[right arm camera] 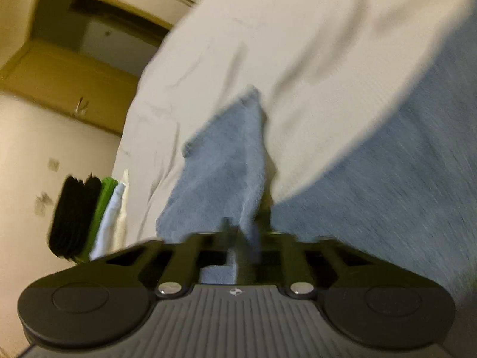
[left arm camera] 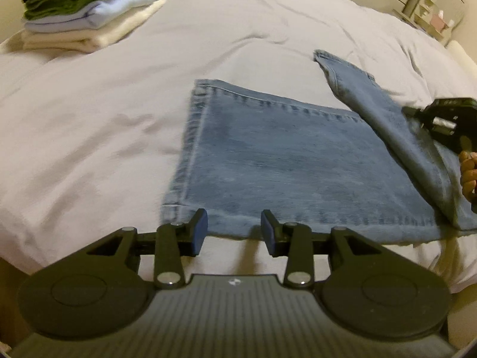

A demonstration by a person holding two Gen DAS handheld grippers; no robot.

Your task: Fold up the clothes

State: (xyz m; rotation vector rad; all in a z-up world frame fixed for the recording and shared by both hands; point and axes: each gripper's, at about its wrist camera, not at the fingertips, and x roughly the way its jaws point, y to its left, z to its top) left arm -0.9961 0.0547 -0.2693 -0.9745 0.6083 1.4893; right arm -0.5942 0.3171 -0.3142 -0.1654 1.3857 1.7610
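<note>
Jeans [left arm camera: 268, 161], blue denim, are lying on the bed [left arm camera: 104, 113] on a pale sheet, with one flat folded section spread out toward the near edge and a leg [left arm camera: 384, 119] flopped diagonally across its right side. The left gripper [left arm camera: 234, 228] hangs right over the near hem of the denim, its blue-padded fingers [left arm camera: 200, 229] parted with nothing between them, just the hem edge and sheet showing in the gap. The right gripper [right arm camera: 238, 238] is clamped on a strip of the jeans, so the fingers are pinched together with denim sticking up between them and running off ahead; that view is pretty smeared, so which part of the jeans it has is hard to say, probably a leg end. From the left wrist view the right gripper shows at the far right edge next to the diagonal leg, with a bit of a hand [left arm camera: 468, 176] below it. A stack of folded clothes [left arm camera: 86, 12] (black, green, light blue, cream) sits at the far left corner of the bed, well apart from the jeans.
</note>
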